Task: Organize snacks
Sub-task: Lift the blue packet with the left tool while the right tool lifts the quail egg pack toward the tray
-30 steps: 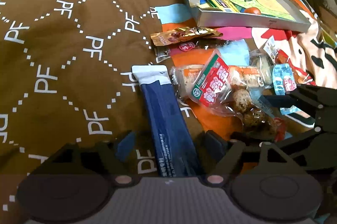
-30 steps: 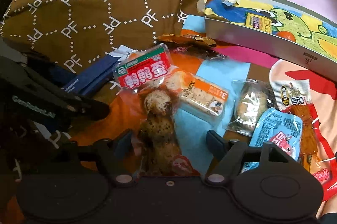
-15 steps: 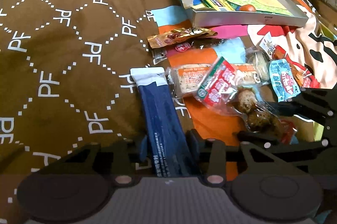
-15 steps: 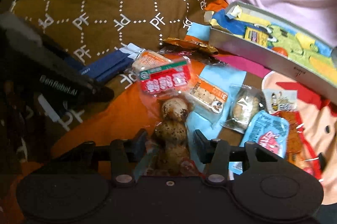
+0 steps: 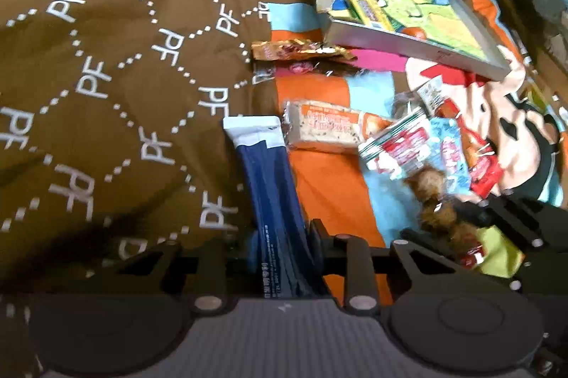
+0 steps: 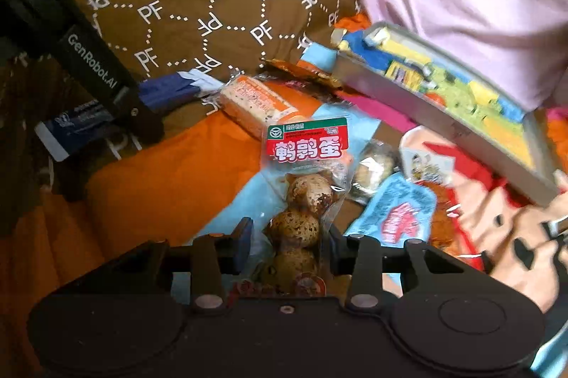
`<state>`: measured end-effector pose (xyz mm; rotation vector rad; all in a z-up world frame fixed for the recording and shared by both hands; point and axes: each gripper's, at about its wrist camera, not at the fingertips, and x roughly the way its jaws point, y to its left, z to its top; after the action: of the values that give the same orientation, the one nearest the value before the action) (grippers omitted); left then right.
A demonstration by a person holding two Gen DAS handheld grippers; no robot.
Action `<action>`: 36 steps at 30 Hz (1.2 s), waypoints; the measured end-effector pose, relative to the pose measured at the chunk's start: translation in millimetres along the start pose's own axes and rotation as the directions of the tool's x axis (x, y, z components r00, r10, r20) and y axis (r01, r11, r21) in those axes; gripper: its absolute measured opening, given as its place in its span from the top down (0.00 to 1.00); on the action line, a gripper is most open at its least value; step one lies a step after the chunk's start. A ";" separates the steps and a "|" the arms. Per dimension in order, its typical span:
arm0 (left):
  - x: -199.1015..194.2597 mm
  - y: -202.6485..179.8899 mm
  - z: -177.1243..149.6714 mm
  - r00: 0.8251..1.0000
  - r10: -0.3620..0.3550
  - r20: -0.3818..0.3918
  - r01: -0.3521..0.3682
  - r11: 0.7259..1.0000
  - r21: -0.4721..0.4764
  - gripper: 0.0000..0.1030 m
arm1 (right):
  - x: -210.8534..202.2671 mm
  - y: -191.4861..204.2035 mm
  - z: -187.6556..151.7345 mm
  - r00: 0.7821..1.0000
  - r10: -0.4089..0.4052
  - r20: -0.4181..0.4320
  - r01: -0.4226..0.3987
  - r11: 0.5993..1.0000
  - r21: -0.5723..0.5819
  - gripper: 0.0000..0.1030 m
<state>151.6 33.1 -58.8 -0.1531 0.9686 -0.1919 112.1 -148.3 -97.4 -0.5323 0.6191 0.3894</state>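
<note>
Both claws had just closed: left claw (image 5: 282, 244) gripped blue sachet (image 5: 271, 189), right claw (image 6: 287, 241) the egg pack (image 6: 305, 196) (long axes pointing fwd toward tray (image 6: 419, 101)).

Dim indoor light; motion blur smears the right half of both views, fisheye bending and black corners at the edges.

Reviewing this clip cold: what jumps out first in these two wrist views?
Both grippers have just been closing on snacks: the left gripper clamps the long navy blue sachet lying at the edge of the brown "PF" pillow, and the right gripper grips the clear pack of speckled eggs. Behind the scattered snacks sits a cartoon-printed tin tray.
</note>
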 end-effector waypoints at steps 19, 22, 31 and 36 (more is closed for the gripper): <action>-35.8 -26.0 -36.3 0.994 -0.016 0.105 0.026 0.995 -0.094 0.74 | -49.7 -3.5 -18.3 0.984 -0.047 0.171 0.061 0.995 -0.078 0.59; -35.9 -26.8 -37.1 0.993 -0.012 0.114 0.023 0.995 -0.096 0.74 | -55.1 -4.8 -18.6 0.979 -0.048 0.196 0.065 0.995 -0.079 0.59; -39.4 -23.0 -37.6 0.986 -0.085 0.140 0.107 0.982 -0.159 0.76 | -63.4 -15.8 -20.0 0.972 -0.068 0.226 0.078 0.996 -0.037 0.59; -43.1 -25.0 -36.8 0.959 -0.234 0.163 0.261 0.950 -0.174 0.76 | -69.1 -21.3 -21.6 0.964 -0.087 0.251 0.089 0.996 0.004 0.59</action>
<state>95.0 17.1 -39.4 -0.4639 0.8248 -0.3139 61.1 -190.4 -61.0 -0.5055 0.3485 0.3679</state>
